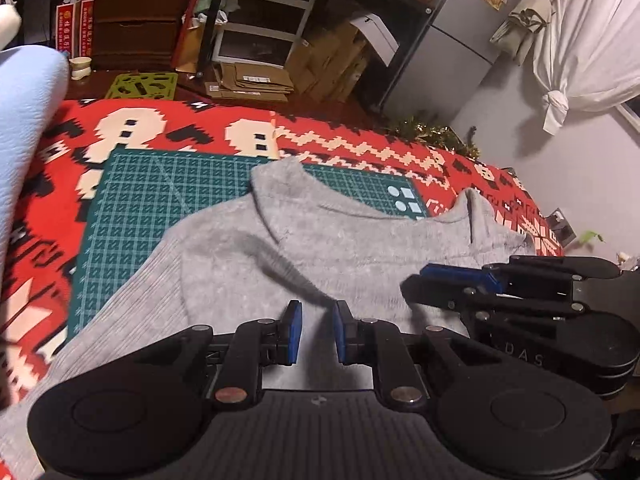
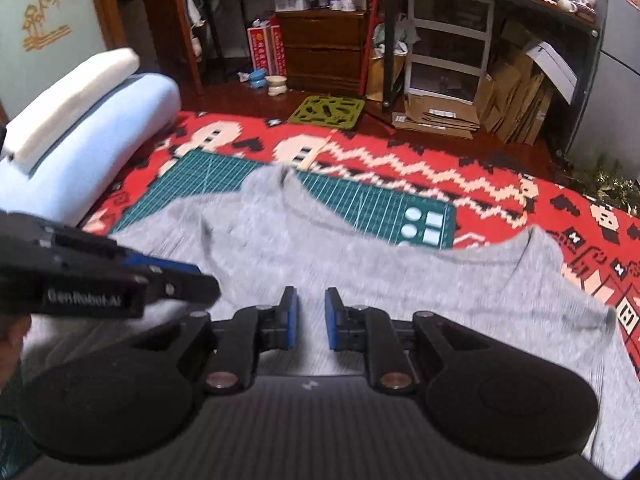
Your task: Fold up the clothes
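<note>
Here a grey sweater (image 1: pixel 320 248) lies spread across a green cutting mat (image 1: pixel 160 200) on a red patterned blanket (image 1: pixel 360 140), its lower part cut off under both tools. The left gripper (image 1: pixel 316 334) hovers just above the knit, blue pads narrowly apart with nothing pinched; the right gripper (image 2: pixel 307 318) stands the same, a small gap, empty. In the right wrist view the left tool's side reads "GenRobot.AI"; in the left view the right one shows "DAS". That right view is blurred.
</note>
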`<state>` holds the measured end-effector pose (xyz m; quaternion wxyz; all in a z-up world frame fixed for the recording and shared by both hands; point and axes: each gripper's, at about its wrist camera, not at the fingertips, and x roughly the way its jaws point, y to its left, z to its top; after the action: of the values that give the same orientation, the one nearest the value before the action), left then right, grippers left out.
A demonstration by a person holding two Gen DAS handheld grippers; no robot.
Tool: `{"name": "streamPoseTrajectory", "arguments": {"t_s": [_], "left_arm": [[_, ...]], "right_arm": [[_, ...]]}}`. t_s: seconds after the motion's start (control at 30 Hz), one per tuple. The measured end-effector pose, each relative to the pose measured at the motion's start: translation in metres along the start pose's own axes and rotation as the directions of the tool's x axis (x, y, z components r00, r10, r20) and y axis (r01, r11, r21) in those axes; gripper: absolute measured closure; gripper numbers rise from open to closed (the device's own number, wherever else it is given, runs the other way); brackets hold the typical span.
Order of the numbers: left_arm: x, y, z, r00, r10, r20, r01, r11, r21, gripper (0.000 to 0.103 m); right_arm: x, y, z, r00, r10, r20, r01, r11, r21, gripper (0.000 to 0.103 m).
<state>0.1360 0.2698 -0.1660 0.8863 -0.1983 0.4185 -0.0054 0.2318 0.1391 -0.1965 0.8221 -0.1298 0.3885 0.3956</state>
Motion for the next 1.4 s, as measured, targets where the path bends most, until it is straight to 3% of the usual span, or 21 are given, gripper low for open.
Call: {"name": "streamPoseTrajectory", "arguments": {"t_s": [0.13,0.3,0.63,0.87,1.07,1.2,1.4], "left_arm": [[0.005,0.005,0.012,0.998,-0.056,0.020,0.057,0.995,-0.082,0.087],[0.006,0.011,0.022,0.995,-0.077,0.055,0.084,0.987,-0.139,0.087],[-0.004,0.020,0.017,0.995,-0.063,0.073,0.075,0.983,-0.166,0.087],[-0.008,0.019,0.005,0.997,-0.047,0.065,0.054,0.993,-0.106,0.087],[-0.011,0.016,-0.004,0.997,0.009,0.073,-0.006,0.999,-0.036,0.087],[-0.015,0.015,-0.007,0.997,0.005,0.078,-0.003,1.000,-0.021,0.087],[-0.014,0.012,-0.009,0.997,0.016,0.078,-0.014,1.000,-0.015,0.087]], "right_arm": [[-0.010,-0.002,0.004,0.999,0.030,0.029,-0.030,0.999,0.016,0.087],[-0.017,0.008,-0.012,0.995,0.093,-0.022,-0.093,0.996,-0.015,0.087],[0.007,-0.002,0.006,1.000,0.002,0.003,-0.002,1.000,0.006,0.086],[-0.004,-0.017,0.009,1.000,-0.006,0.013,0.006,1.000,0.015,0.086],[-0.026,-0.027,-0.014,0.999,-0.032,-0.004,0.032,0.999,0.023,0.086],[-0.038,-0.046,-0.030,0.997,-0.073,-0.013,0.073,0.995,0.064,0.086],[-0.022,-0.076,-0.021,0.994,-0.110,0.005,0.109,0.986,0.126,0.086]]}}
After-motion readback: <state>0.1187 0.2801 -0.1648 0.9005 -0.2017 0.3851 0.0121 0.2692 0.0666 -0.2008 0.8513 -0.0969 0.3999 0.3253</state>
